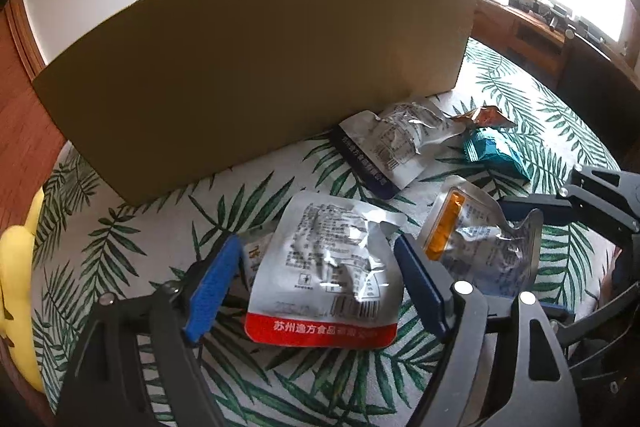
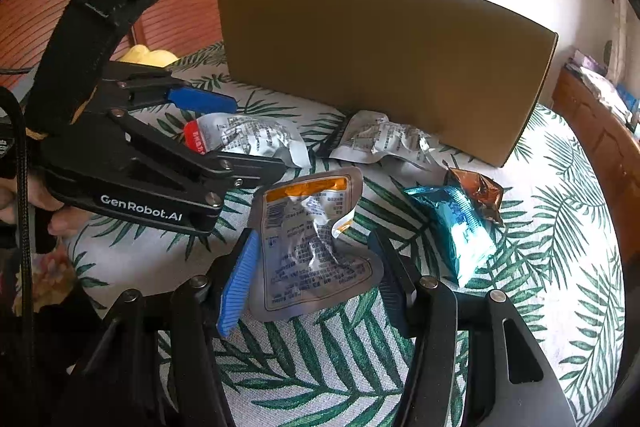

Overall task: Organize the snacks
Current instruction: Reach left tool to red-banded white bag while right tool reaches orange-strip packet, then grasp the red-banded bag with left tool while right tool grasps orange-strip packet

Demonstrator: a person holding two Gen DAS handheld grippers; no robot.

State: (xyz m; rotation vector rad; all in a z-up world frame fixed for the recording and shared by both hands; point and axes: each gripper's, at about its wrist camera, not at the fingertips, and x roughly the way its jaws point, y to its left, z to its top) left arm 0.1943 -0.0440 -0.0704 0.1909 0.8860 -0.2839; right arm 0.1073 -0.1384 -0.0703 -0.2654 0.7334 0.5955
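Note:
A silver pouch with a red band (image 1: 324,267) lies on the leaf-print cloth between the blue pads of my open left gripper (image 1: 316,275); the pads stand apart from its edges. It also shows in the right wrist view (image 2: 248,139). A silver pouch with an orange band (image 2: 308,243) lies between the fingers of my open right gripper (image 2: 312,279); it also shows in the left wrist view (image 1: 476,243). A third silver pouch with a dark band (image 1: 396,147) (image 2: 380,139), a teal packet (image 2: 460,227) (image 1: 496,151) and a brown packet (image 2: 476,191) lie near the cardboard box (image 1: 256,67) (image 2: 380,59).
The box stands upright at the back of the table with its plain side toward me. A yellow soft object (image 1: 16,291) sits at the table's left edge. The left gripper's body (image 2: 132,163) reaches in from the left. A wooden sideboard (image 1: 532,35) stands to the right.

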